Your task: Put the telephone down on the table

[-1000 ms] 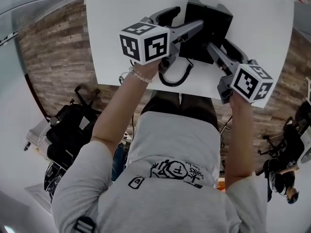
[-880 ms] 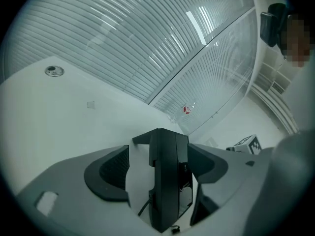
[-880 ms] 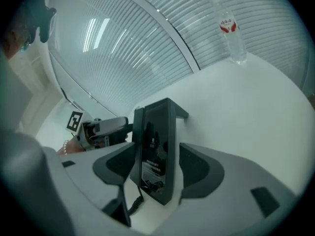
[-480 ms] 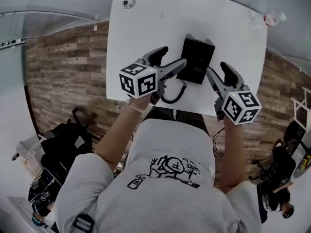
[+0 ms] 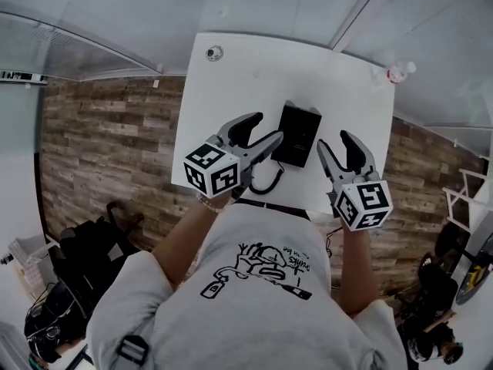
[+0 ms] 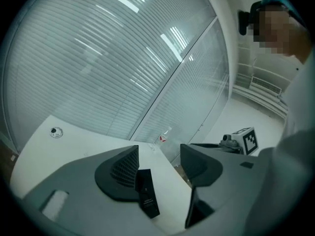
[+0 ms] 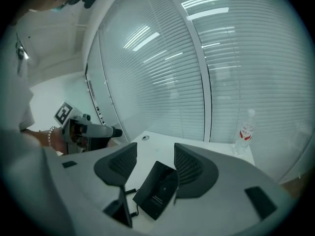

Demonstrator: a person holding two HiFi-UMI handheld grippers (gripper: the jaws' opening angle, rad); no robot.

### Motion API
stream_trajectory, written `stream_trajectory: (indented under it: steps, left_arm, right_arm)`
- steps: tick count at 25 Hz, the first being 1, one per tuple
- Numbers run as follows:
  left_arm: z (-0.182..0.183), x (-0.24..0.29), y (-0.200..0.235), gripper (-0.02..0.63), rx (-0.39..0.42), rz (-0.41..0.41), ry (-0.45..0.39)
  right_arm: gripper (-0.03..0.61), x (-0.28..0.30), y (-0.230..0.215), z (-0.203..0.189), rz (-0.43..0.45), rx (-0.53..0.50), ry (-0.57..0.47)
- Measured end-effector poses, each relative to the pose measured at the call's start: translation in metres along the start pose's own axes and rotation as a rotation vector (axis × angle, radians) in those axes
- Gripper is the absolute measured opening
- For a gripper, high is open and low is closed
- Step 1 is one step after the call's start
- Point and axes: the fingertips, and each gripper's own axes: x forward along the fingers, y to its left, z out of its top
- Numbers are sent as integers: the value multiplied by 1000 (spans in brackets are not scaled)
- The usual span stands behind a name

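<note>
The telephone (image 5: 298, 134) lay flat on the white counter (image 5: 254, 75), a little way in from the near edge, with its coiled cord (image 5: 266, 182) looping off toward the person. Nothing held it. To my eye the putting-down was done.

The left gripper (image 5: 260, 132) hung over the counter to the telephone's left, and the right gripper (image 5: 337, 146) to its right, so the set lay between them, ahead of both pairs of fingers and below them. Its long axis ran from the near edge toward the far one, tilted slightly, roughly along the line both grippers pointed.

In the left gripper view, the left gripper (image 6: 158, 161) had its fingers apart but closing. There was only air in the gap, and the telephone (image 6: 147, 199) showed small and low beyond them. In the right gripper view, the right gripper (image 7: 155, 161) had its fingers spread. The telephone (image 7: 157, 191) showed in the gap but lay down on the counter, with no pad touching it.

From above, the tip of the left fingers sat just beside the telephone's left edge and the right tip a shade farther off. I judged the left hand marginally nearer, though I couldn't judge their heights well.

A plastic bottle (image 5: 395, 73) stood at the far right corner, well apart, and a small round fitting (image 5: 214, 52) sat near the far left corner.
</note>
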Motion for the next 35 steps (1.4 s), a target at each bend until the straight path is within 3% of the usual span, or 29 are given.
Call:
stream_trajectory:
  steps: [3, 8, 18, 28, 35]
  left_arm:
    - [24, -10, -14, 210, 23, -16, -81]
    - [56, -26, -36, 163, 135, 1, -168]
    - [102, -52, -92, 153, 344, 29, -266]
    - [127, -72, -123, 149, 398, 38, -333]
    - [131, -73, -127, 149, 403, 16, -331]
  right_arm:
    - [210, -14, 3, 24, -36, -55, -62]
    - [177, -35, 12, 59, -70, -134, -155]
    - [153, -80, 47, 124, -71, -251, -296]
    - [144, -104, 69, 151, -73, -300, -357]
    - [138, -107, 76, 159, -69, -303, -368]
